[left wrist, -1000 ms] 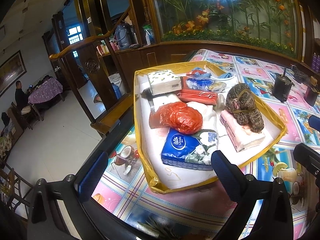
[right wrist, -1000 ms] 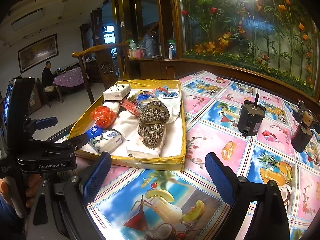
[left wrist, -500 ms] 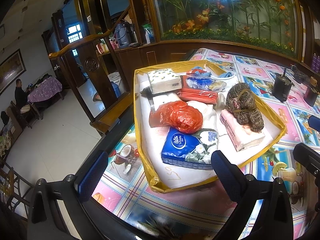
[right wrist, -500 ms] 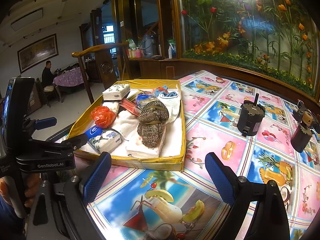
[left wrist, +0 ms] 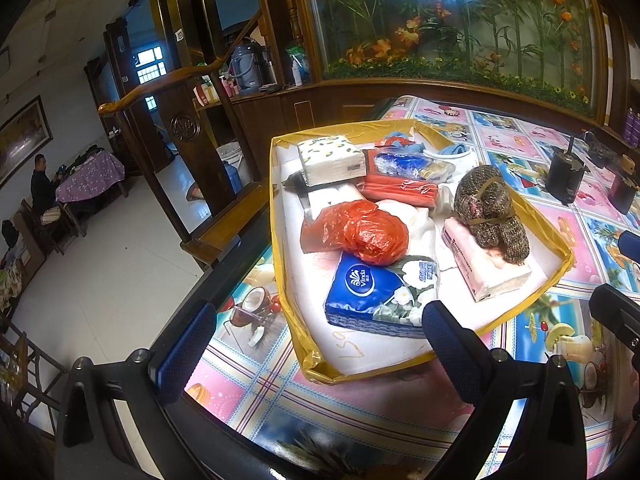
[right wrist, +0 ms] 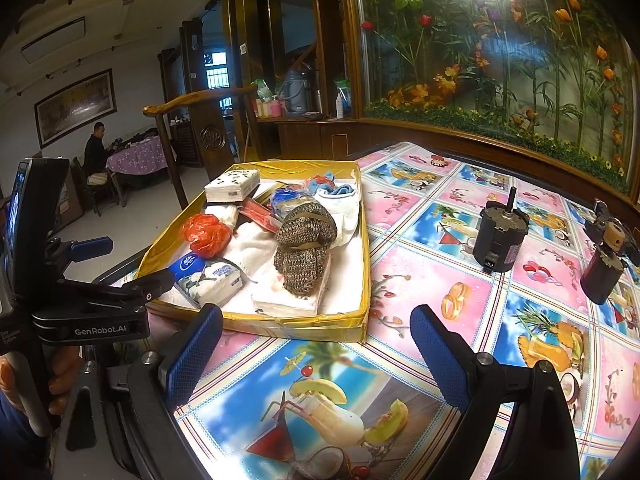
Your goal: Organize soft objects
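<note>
A shallow yellow tray on the patterned table holds soft goods. In it lie a blue tissue pack, a crumpled red plastic bag, a knitted brown bundle on a pink tissue pack, a white tissue pack and a red packet. My left gripper hovers open just short of the tray's near corner. My right gripper stands open over the table, in front of the tray's near wall. Neither holds anything.
Two dark cylindrical motors stand on the table right of the tray. The table's edge drops to the floor on the left. A wooden railing and a cabinet stand behind. A person sits far off.
</note>
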{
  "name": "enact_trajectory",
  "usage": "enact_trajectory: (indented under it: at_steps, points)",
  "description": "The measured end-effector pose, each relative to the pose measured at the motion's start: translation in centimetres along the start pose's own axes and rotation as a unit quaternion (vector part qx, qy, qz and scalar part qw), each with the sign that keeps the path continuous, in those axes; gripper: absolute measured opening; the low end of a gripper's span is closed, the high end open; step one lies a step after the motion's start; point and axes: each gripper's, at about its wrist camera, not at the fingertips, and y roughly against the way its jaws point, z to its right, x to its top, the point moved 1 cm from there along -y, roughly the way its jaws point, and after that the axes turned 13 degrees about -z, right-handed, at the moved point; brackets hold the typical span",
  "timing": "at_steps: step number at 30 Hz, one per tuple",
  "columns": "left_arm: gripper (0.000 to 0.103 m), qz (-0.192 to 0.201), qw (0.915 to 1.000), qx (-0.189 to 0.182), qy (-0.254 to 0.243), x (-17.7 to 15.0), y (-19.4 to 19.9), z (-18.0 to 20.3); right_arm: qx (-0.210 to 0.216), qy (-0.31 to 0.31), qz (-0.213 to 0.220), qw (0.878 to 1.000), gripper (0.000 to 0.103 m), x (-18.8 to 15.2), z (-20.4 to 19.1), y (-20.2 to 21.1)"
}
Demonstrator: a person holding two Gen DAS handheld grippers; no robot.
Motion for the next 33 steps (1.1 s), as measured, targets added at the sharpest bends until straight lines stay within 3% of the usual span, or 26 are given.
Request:
enact_trajectory:
  at_steps: [22, 33]
  points:
    - [0.103, 0.0, 1.0, 0.002, -0.002, -0.2, 0.1, 0.1, -0.004, -0.002, 0.0, 1.0, 0.097, 0.0, 0.2, 0.0]
    - [0.103, 0.004, 0.9993, -0.02, -0.032, -0.6, 1.1, 2.7, -0.025, -0.065, 0.003, 0.998, 0.097, -1.3, 3.0, 2.0]
